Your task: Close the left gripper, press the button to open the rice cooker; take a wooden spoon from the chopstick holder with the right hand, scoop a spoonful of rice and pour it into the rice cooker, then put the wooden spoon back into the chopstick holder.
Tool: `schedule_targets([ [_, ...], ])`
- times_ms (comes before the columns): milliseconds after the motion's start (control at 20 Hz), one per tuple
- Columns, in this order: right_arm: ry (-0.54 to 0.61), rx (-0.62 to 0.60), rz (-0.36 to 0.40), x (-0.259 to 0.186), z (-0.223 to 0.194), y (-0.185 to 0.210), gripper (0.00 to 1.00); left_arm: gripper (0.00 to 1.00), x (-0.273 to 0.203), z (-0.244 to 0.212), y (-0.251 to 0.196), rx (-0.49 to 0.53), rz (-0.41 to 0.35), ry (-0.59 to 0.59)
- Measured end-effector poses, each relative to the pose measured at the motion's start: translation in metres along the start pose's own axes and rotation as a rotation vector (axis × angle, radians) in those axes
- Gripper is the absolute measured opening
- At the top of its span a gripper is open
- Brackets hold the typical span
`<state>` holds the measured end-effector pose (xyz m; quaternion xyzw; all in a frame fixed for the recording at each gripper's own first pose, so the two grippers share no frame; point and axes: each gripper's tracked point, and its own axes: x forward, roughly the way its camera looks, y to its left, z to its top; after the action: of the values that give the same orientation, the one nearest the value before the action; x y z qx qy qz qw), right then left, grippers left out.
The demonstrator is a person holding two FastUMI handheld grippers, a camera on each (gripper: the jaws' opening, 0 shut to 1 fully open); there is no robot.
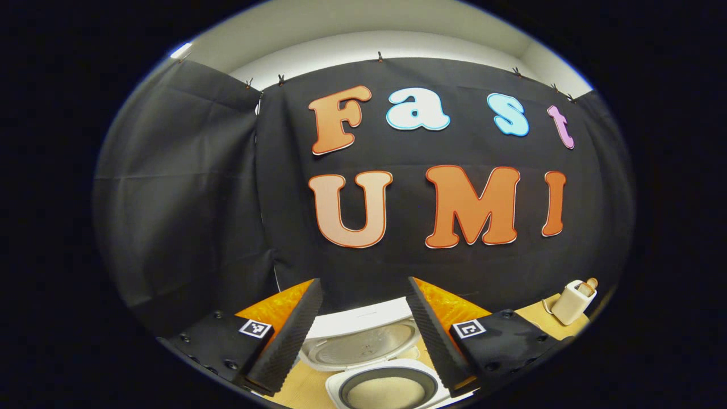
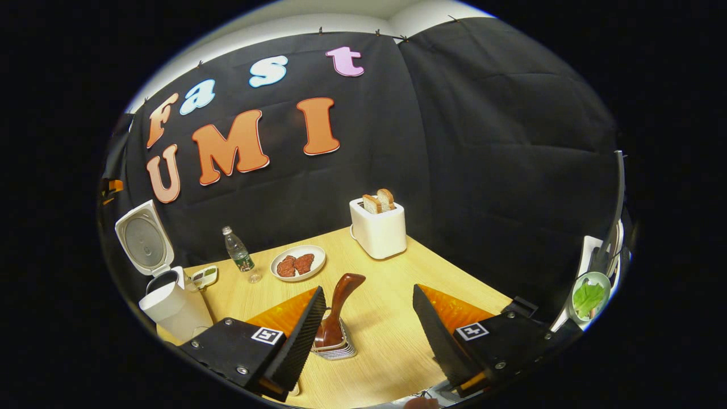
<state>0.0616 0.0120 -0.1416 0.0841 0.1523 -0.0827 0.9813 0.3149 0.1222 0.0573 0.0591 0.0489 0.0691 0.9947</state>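
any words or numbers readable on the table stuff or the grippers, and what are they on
None of it can be read.
bottle: the label is too small and blurred to read.
rice cooker: a faint mark on the open lid, too small to read.
square tags on the left gripper and right gripper: coded patterns, not words.
toaster: no text seen.

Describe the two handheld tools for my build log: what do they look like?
The left tool and right tool match: two wedge-shaped fingers with ribbed inner faces, each on a black block with screws and a small square black-and-white marker.
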Motion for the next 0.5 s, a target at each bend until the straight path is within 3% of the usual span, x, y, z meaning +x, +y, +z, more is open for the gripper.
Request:
schedule_targets([
  [250,-0.019,-0.003,-0.023,0.0,0.016,-0.009,0.95,1.0,0.056,-0.031,0.007,-0.005,0.029,0.084],
  [400,-0.029,-0.006,-0.033,0.0,0.024,-0.012,0.95,1.0,0.078,-0.047,0.012,-0.105,0.032,0.151],
  [500,-0.037,-0.007,-0.04,-0.001,0.026,-0.011,0.95,1.0,0.088,-0.058,0.02,-0.078,0.055,0.179],
])
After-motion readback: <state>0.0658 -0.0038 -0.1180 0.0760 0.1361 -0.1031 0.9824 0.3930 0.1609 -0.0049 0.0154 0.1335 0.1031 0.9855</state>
